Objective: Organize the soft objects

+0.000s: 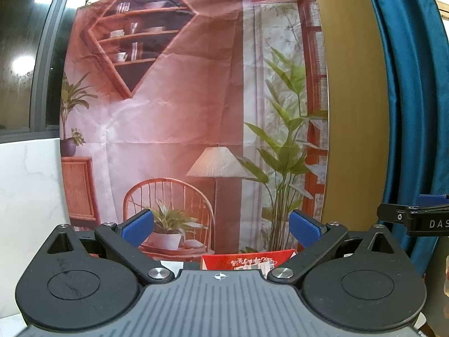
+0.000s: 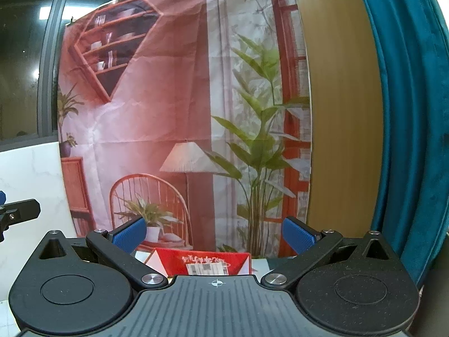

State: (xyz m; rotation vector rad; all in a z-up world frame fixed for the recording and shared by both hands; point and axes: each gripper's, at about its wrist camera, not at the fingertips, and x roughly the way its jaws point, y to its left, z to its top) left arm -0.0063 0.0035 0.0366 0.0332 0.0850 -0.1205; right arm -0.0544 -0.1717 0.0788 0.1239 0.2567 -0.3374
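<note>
Soft objects for sorting do not show clearly in either view; the only nearby item is a red box [image 1: 247,259], low in the picture just beyond the left gripper [image 1: 221,226] and partly hidden behind its grey body. In the right wrist view the same red box [image 2: 203,261] lies straight ahead of the right gripper [image 2: 214,234], with a white printed label on its near face and white flaps at its sides. What the box holds cannot be told.

The left gripper's jaws stand wide apart with nothing between them, blue pads facing inward. The right gripper's jaws are likewise spread wide and empty. Each gripper shows at the edge of the other's view: the right one as a black part at the far right of the left view, the left one as a black part at the far left of the right view.

Behind the box hangs a printed cloth backdrop [image 1: 174,106] showing a pink room with a chair, lamp, shelves and leafy plants. To its left are a white marble-look wall [image 1: 28,185] and a dark window [image 1: 25,50]. To its right stand a tan panel [image 1: 353,98] and a blue curtain [image 1: 415,112].
</note>
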